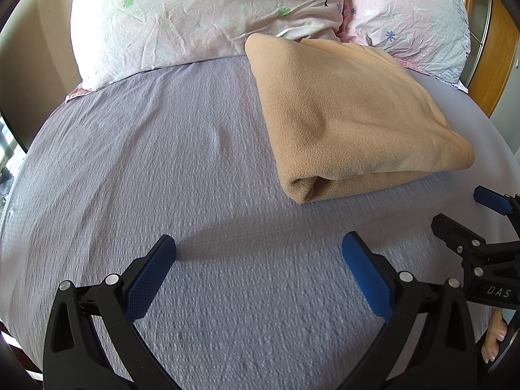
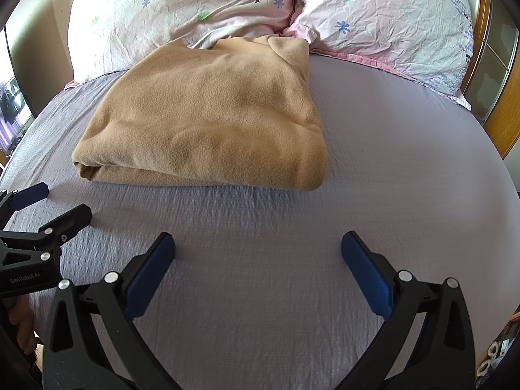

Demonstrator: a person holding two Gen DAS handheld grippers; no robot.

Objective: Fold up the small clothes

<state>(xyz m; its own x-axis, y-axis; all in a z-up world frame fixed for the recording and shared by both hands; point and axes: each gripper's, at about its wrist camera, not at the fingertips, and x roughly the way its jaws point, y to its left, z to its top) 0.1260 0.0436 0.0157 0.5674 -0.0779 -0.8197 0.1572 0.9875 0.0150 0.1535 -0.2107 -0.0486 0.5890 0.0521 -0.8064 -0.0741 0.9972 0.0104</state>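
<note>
A tan fleece garment (image 1: pixel 354 120) lies folded into a thick rectangle on the lilac bedsheet (image 1: pixel 162 178), its far end against the pillows. It also shows in the right wrist view (image 2: pixel 211 120). My left gripper (image 1: pixel 258 247) is open and empty, hovering over bare sheet short of the garment's near left corner. My right gripper (image 2: pixel 258 247) is open and empty, over bare sheet in front of the garment's near fold. Each gripper shows at the edge of the other's view: the right one (image 1: pixel 468 211) and the left one (image 2: pixel 55 203).
Two floral pink pillows (image 1: pixel 195 16) (image 2: pixel 390 22) lie along the head of the bed. A wooden wardrobe edge (image 2: pixel 507 104) stands at the right. The wall (image 1: pixel 29 65) and a window are at the left.
</note>
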